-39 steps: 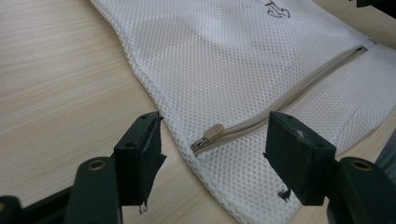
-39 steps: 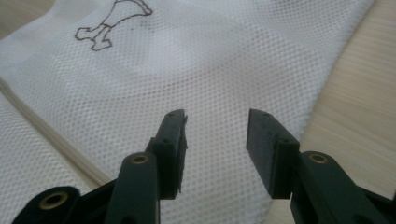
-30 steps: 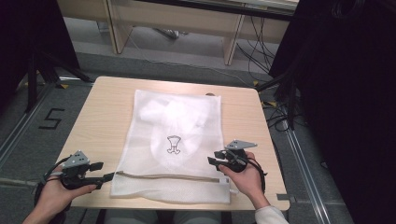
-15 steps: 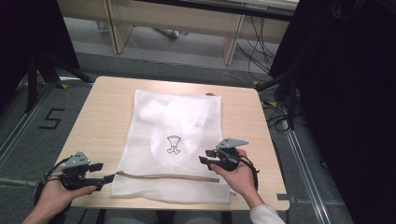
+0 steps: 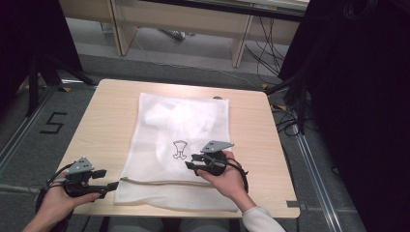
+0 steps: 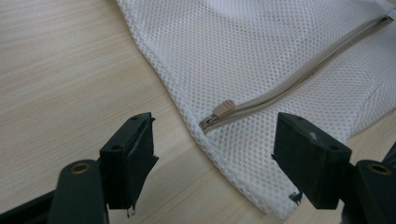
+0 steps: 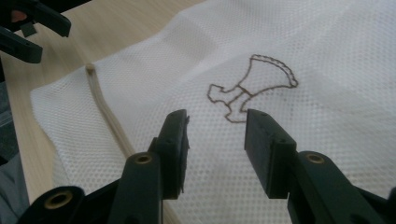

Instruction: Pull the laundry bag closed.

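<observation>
Lying flat on the wooden table [image 5: 106, 111], the white mesh laundry bag [image 5: 169, 125] covers the middle of the tabletop, with its near edge close to the person's side. A beige zipper [image 5: 159, 181] runs across the bag parallel to that near edge. The zipper pull [image 6: 222, 109] sits at the end of the zipper nearest the left-hand edge of the bag, so the zipper is closed along its visible length. A small dark outline emblem [image 5: 179, 149] is stitched on the bag's upper face, roughly at its centre.

The left gripper [image 5: 107, 185] is held in the left hand [image 5: 58, 205] at the near left corner of the table, just beside the left edge of the bag. Its jaws have just been opening and now stand wide apart. In the left gripper view the zipper pull lies on the bag beyond and between the two jaws, and neither jaw touches it. Nothing is clamped.

The right gripper [image 5: 188, 162] is held in the right hand [image 5: 227, 181] over the near right part of the bag, pointing left across the mesh, just below and to the right of the emblem. In the right gripper view its jaws stand apart with bare mesh between them, and the emblem [image 7: 252, 88] lies just beyond the tips. No fabric is pinched. The same view shows the left gripper [image 7: 28, 28] farther off at the upper left, past the end of the zipper [image 7: 105, 112]
</observation>
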